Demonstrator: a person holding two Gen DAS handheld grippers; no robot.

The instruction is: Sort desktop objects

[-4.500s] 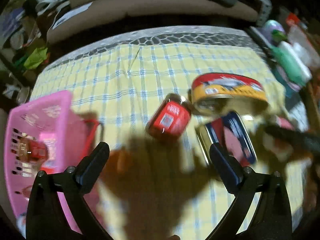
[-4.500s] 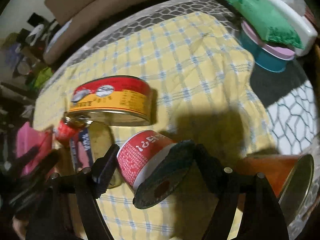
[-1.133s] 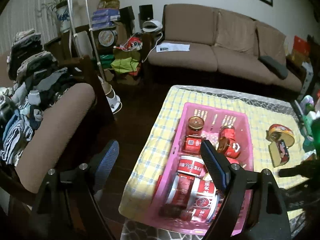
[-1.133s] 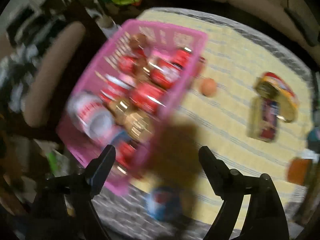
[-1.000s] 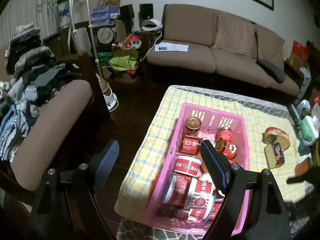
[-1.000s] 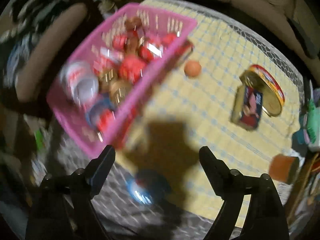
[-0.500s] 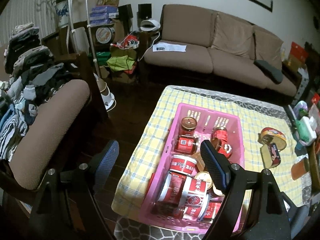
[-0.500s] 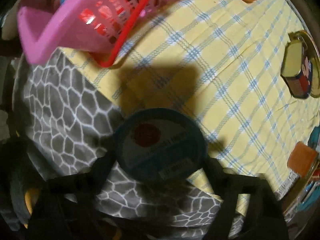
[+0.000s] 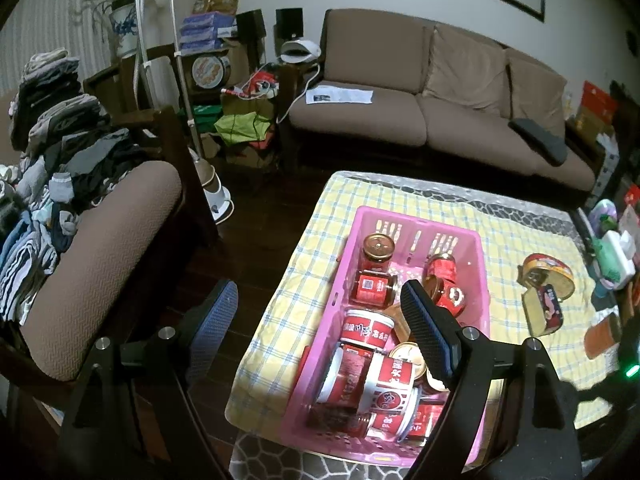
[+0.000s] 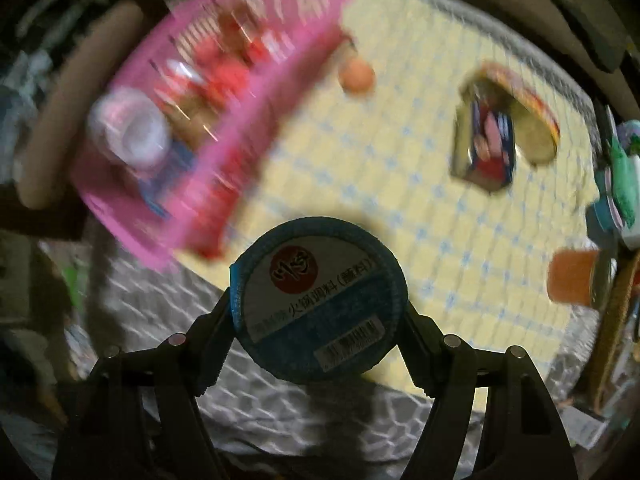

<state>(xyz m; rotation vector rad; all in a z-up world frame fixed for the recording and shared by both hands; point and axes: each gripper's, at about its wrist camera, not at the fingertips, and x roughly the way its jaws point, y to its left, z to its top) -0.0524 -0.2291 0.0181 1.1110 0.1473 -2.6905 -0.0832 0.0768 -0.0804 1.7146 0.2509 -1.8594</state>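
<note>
Right gripper [image 10: 320, 344]: its jaws are closed on the round blue-lidded tub [image 10: 318, 300], pads pressed on opposite sides of the rim; the lid is turned toward the camera, so the tub is carried clear of the table.
Left gripper [image 9: 316, 320]: its jaws are spread wide with nothing between them; it is held high over the basket's near-left corner, judged as kept out of the way.
Pink basket [image 9: 356, 232]: set at the left edge of the yellow checked cloth [image 9: 520, 240], already filled with red jars and cans.
Unsorted items: an oval tin [image 10: 520, 108] and a flat tin [image 10: 486, 148] are seen touching near the far-right corner; a small orange ball [image 10: 356, 74] lies just beside the basket.
</note>
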